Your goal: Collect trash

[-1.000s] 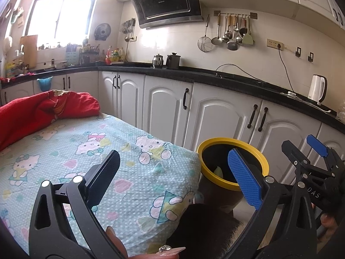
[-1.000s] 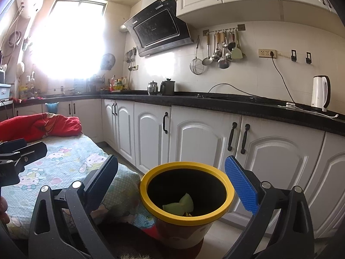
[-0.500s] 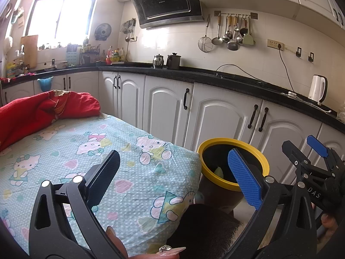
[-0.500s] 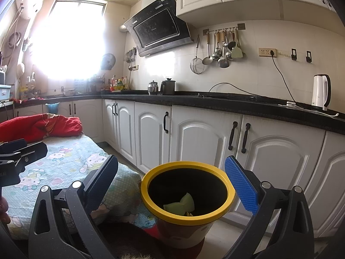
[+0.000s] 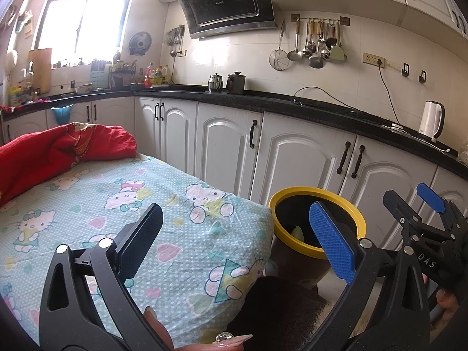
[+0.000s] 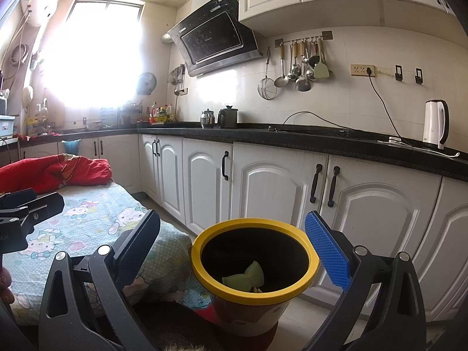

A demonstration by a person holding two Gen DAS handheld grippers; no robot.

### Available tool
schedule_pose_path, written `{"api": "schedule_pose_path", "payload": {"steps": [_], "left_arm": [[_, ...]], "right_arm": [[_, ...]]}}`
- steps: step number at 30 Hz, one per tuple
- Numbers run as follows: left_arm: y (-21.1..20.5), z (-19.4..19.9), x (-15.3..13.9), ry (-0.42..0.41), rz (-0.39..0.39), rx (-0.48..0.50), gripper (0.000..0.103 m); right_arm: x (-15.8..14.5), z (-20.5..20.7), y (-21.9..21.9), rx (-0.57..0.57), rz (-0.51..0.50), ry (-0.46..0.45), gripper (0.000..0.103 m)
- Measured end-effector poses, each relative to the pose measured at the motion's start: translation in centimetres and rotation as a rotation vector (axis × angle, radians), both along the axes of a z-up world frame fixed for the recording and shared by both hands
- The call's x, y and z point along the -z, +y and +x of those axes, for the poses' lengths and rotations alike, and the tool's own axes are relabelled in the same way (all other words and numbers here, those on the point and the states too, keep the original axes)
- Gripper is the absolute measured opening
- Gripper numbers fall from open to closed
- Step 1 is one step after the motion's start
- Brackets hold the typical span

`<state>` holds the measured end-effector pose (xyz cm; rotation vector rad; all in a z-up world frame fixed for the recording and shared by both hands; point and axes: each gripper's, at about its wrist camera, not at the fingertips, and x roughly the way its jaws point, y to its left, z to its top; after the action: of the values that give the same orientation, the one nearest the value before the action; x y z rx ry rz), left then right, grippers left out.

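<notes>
A yellow-rimmed trash bin (image 6: 313, 266) stands on the floor beside the bed, with pale green scraps (image 6: 244, 278) at its bottom. It also shows in the left wrist view (image 5: 361, 222). My right gripper (image 6: 234, 251) is open and empty, held just above and before the bin. My left gripper (image 5: 237, 242) is open and empty over the corner of the bed. The right gripper also shows at the right edge of the left wrist view (image 5: 415, 201).
A bed with a Hello Kitty sheet (image 5: 117, 204) and a red quilt (image 5: 58, 149) lies at left. White cabinets (image 6: 263, 193) under a black counter (image 6: 321, 140) run behind the bin. A white kettle (image 6: 435, 124) stands on the counter.
</notes>
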<state>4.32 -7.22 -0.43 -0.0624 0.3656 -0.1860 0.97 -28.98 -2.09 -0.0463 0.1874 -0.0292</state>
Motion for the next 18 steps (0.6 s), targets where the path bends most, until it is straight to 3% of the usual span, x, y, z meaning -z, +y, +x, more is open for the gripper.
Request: {"api": "schedule_pose_path", "payload": {"steps": [18], "left_arm": [[-0.09, -0.03, -0.01, 0.0, 0.001, -0.002, 0.092]], "right_arm": [[0.11, 0.09, 0.01, 0.001, 0.003, 0.004, 0.097]]}}
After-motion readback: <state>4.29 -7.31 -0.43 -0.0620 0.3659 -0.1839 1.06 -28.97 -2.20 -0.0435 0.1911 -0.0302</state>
